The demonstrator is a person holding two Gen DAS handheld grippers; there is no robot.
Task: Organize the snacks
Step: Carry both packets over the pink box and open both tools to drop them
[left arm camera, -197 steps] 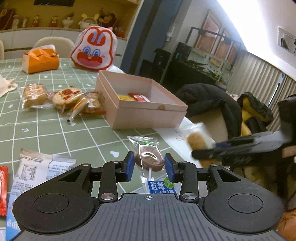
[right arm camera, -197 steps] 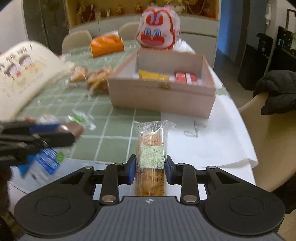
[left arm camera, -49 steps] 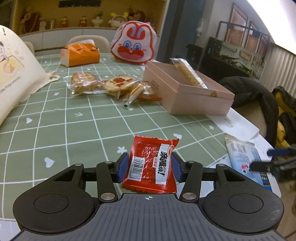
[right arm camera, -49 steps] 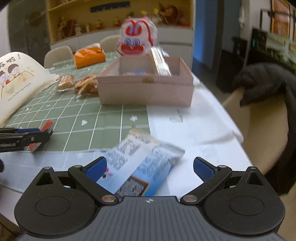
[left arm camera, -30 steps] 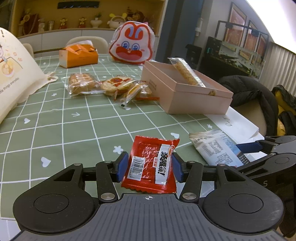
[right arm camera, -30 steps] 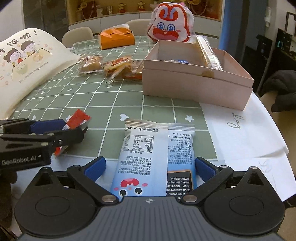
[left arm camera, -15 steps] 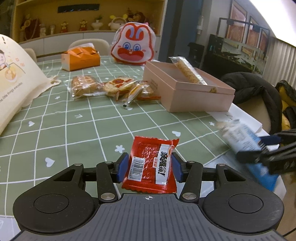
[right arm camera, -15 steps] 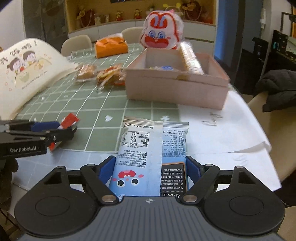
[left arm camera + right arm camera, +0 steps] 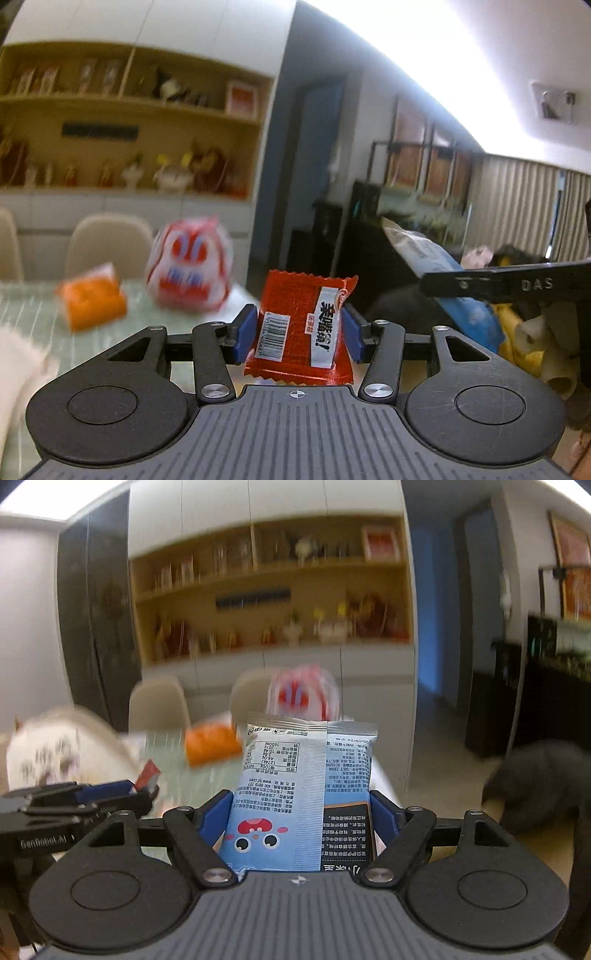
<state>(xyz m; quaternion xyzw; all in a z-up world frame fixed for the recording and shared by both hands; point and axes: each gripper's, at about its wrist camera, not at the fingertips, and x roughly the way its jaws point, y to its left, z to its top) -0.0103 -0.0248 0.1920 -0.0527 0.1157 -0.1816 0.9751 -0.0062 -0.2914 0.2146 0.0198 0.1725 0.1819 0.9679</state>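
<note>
Your red snack packet (image 9: pixel 301 328) sits upright between the blue pads of your left gripper (image 9: pixel 300 334), clamped on both side edges with its barcode and white label strip facing the camera, and it is held up in the air above the green gridded table (image 9: pixel 29 306). In the right wrist view the same packet shows as a small red corner (image 9: pixel 147 771) poking from the left gripper (image 9: pixel 122 790) low on the left. Your blue and white snack bag (image 9: pixel 301 797) stands lengthwise in your right gripper (image 9: pixel 300 812), its printed back seam and cartoon face toward the lens, and the blue pads press against both of its long edges, so the tongs are closed on it. From the left wrist view that bag (image 9: pixel 439 280) slants across the right side, pinched in the right gripper (image 9: pixel 439 286), also clear of the table. Both packets are raised, side by side and well apart. Beyond them the background is blurred: an orange box (image 9: pixel 90 301) lies on the table just beside a red and white rabbit-face bag (image 9: pixel 190 269), beige chairs (image 9: pixel 107 243) stand behind the table, and a wooden shelf with figurines (image 9: pixel 129 147) fills the far wall. A dark jacket (image 9: pixel 546 782) lies over something at the right.
</note>
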